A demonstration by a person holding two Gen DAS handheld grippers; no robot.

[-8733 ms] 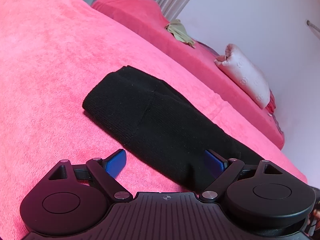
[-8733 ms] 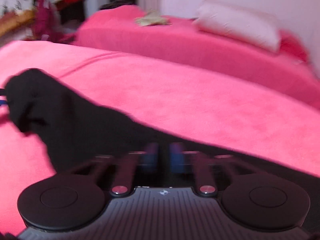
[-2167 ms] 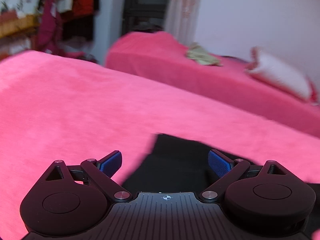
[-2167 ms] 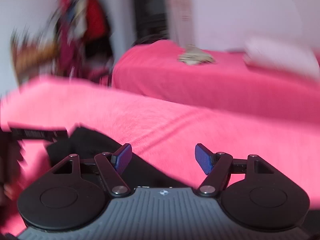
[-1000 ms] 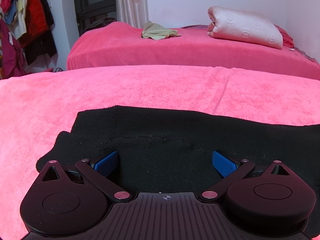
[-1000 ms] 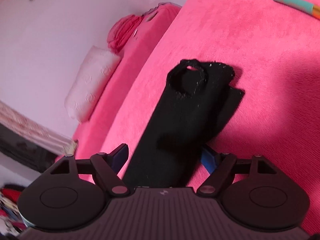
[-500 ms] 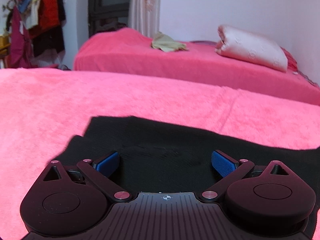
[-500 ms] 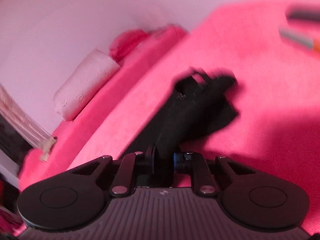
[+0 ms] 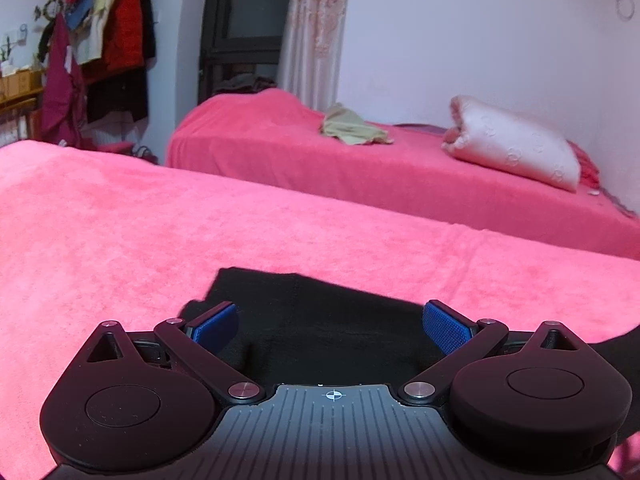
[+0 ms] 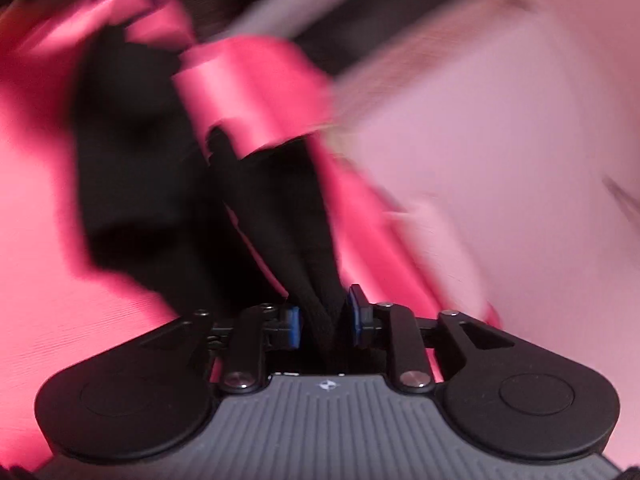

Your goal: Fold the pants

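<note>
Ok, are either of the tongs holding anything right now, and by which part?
The right tongs are shut on a bunched fold of the black pants; blur hides which part. The left tongs are open over the pants, holding nothing.

From my left gripper (image 9: pixel 330 326) I take the pants (image 9: pixel 320 320) as the landmark. They lie flat on the near bed (image 9: pixel 160 232), directly under and before my wide-apart fingers (image 9: pixel 214 326), and they continue to the right past the tool. Behind the pants stands a second bed (image 9: pixel 400 172). On it a crumpled cloth (image 9: pixel 352 130) lies behind the pants, and a pillow (image 9: pixel 516 144) lies behind them and to the right. Hanging clothes (image 9: pixel 100 52) are far behind the pants on the left. In my right gripper (image 10: pixel 323 320) a bunch of the pants (image 10: pixel 316 280) sits between the fingers, and the rest stretches away before it and to the left, over the bed.
</note>
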